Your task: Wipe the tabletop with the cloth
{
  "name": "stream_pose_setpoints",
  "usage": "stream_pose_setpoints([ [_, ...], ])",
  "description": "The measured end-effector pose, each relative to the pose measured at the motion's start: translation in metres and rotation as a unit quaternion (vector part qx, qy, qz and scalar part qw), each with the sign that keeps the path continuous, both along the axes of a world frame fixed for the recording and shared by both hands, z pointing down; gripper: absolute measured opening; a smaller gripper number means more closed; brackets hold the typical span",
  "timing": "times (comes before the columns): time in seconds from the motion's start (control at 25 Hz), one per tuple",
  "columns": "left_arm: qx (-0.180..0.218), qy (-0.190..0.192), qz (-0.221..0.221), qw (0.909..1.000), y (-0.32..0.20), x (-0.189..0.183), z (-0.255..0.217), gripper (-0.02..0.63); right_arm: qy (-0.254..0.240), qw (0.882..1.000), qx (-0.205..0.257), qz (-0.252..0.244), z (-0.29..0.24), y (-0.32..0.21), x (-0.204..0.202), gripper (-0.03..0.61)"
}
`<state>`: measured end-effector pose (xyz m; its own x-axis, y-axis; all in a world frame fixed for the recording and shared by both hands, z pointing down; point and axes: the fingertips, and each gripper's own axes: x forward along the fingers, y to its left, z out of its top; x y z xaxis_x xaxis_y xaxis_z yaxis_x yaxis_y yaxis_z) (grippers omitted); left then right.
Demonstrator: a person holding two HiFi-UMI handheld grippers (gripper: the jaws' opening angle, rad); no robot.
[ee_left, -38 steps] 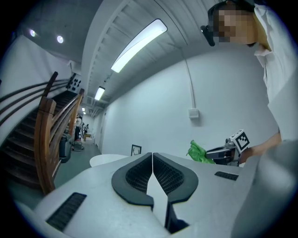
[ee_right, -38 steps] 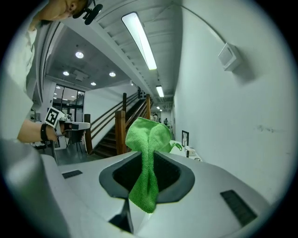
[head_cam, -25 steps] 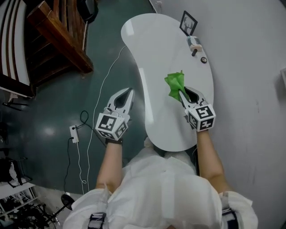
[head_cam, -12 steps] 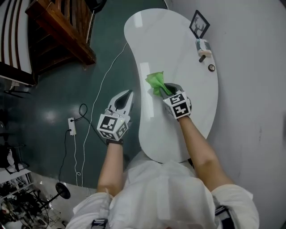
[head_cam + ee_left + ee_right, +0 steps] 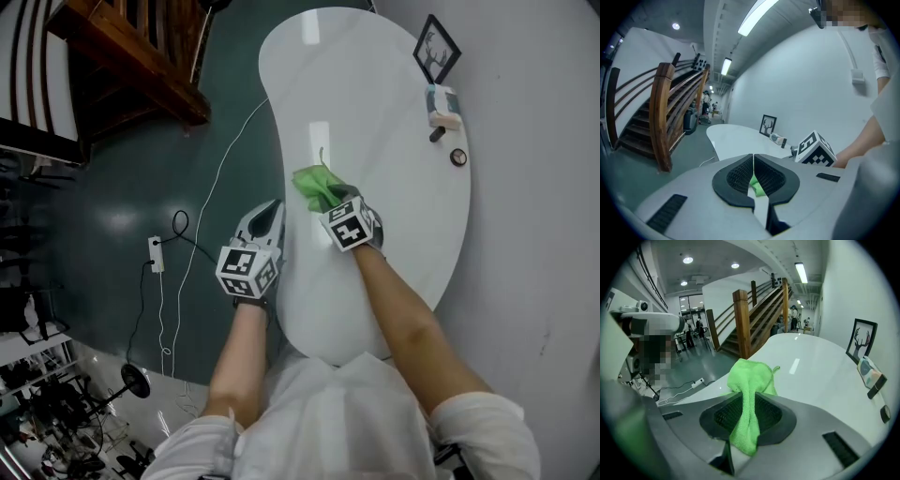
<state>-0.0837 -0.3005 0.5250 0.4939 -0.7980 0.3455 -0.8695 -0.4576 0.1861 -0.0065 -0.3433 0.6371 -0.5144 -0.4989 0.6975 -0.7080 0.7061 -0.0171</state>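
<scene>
A green cloth [image 5: 315, 185] lies bunched on the white kidney-shaped tabletop [image 5: 375, 112], close to its left edge. My right gripper [image 5: 330, 199] is shut on the cloth; in the right gripper view the cloth [image 5: 749, 394] runs back between the pinched jaws and spreads on the table ahead. My left gripper [image 5: 270, 210] hovers beside the table's left edge, over the floor, its jaws closed together with nothing held. In the left gripper view [image 5: 753, 172] a sliver of green cloth shows beyond the shut jaws.
A framed deer picture [image 5: 437, 49], a small box-like item [image 5: 442, 105] and a small round object [image 5: 458, 157] sit along the table's right edge by the wall. A wooden staircase [image 5: 122, 56] stands at the left. A cable and power strip [image 5: 155, 254] lie on the floor.
My right gripper has dragged the cloth leftward across the table, from the right-middle to near the left edge. The left gripper has stayed roughly beside the table's left edge.
</scene>
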Motion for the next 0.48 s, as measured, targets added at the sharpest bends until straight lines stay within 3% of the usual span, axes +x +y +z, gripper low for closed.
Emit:
stream_pose_setpoints([
  [0.24,-0.009,0.003,0.010,0.9999,-0.005,0.018,0.009,0.018,0.007,1.000,0.014,-0.017,0.006,-0.004,0.004,0.072],
  [0.48,-0.007,0.012,0.024,0.9996,-0.003,0.033,0.008,0.018,0.018,0.999,0.018,0.040,0.005,-0.013,0.059,0.072],
])
